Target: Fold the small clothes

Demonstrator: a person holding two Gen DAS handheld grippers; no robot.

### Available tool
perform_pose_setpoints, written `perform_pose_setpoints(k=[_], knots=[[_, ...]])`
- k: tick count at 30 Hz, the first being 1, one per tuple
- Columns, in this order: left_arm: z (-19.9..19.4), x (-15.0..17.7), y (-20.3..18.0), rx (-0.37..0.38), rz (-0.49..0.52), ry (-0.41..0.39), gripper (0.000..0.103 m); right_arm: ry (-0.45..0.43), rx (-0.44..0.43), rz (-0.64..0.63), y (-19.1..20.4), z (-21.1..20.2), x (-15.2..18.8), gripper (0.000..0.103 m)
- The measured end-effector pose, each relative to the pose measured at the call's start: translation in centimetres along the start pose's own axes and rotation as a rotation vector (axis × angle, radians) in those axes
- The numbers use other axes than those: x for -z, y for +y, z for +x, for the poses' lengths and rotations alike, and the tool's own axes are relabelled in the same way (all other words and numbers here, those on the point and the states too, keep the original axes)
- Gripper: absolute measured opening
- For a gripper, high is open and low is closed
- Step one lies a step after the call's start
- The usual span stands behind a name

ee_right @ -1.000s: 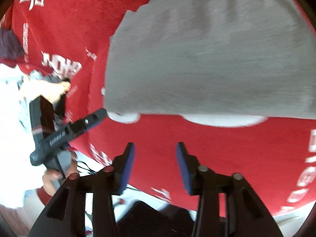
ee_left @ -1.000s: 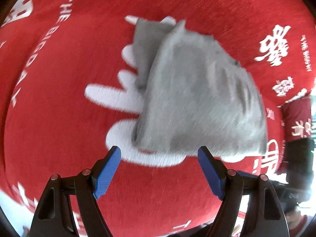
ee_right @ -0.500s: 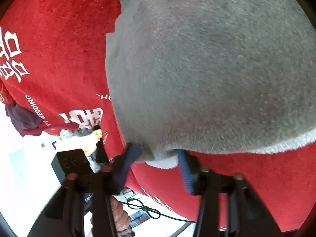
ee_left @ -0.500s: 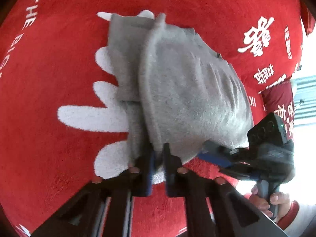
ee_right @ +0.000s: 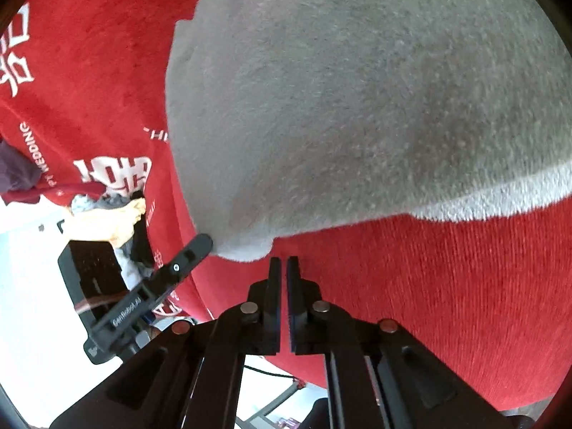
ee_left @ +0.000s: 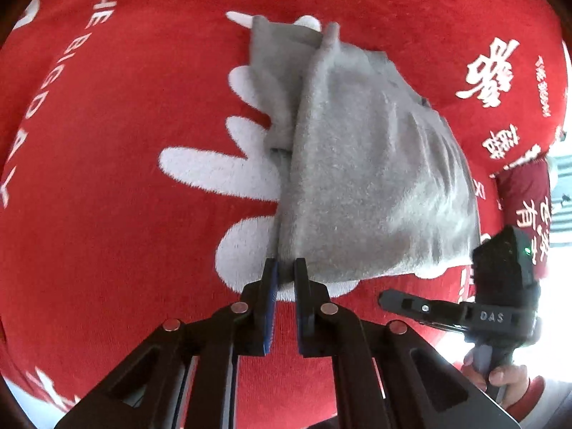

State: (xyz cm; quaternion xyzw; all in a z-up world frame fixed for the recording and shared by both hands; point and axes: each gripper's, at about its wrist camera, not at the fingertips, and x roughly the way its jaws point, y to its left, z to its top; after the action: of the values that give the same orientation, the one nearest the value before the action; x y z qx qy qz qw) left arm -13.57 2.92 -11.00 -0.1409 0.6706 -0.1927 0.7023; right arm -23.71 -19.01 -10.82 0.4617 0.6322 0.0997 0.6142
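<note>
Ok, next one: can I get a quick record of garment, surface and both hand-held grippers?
garment: grey garment, partly folded, lying flat
surface: red printed cloth
left hand-held gripper: pinching the garment's near edge; jaws have just eased open slightly
right hand-held gripper: shut beside the garment's corner, no cloth seen between its jaws

Grey garment cropped above

"THE BIG DAY" on red cloth, "DAS" on right tongs, "GenRobot.AI" on left tongs
</note>
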Motion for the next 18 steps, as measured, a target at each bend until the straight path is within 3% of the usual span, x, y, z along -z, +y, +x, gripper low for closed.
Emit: perform_pose_setpoints(k=[2,3,5,8,12,18], knots=[[-0.4,0.3,-0.1,-0.049,-0.025,-0.006,0.068,0.005,0.005,-0.021,0.3,-0.5,-0.1,0.006],[-0.7,0.6,-0.2,-0.065,-0.024,-0.025,0.072,0.008,0.009,-0.032,0.5,-0.7,-0.2,0.006],[-0.8,0.9,-0.4,-0.083,-0.021,-0.027,0.072,0.012,0.010,-0.041,0.6,-1.0,-0.5,0.007],[-0.7,1.1,-0.3,-0.117,-0.041,-0.014,0.072,0.005,0.015,-0.040,0.9,-1.1,-1.0,0.016],[-0.6,1.4,-0.4,-0.206,-0.023,-0.018,0.072,0.001,0.015,-0.032,0.5,-1.5,-1.1,0.045],[0.3,1.4,-0.4,-0.256,-0.018,-0.006,0.072,0.013,0.018,-0.034,0.0,-1.7,-1.0,0.046]])
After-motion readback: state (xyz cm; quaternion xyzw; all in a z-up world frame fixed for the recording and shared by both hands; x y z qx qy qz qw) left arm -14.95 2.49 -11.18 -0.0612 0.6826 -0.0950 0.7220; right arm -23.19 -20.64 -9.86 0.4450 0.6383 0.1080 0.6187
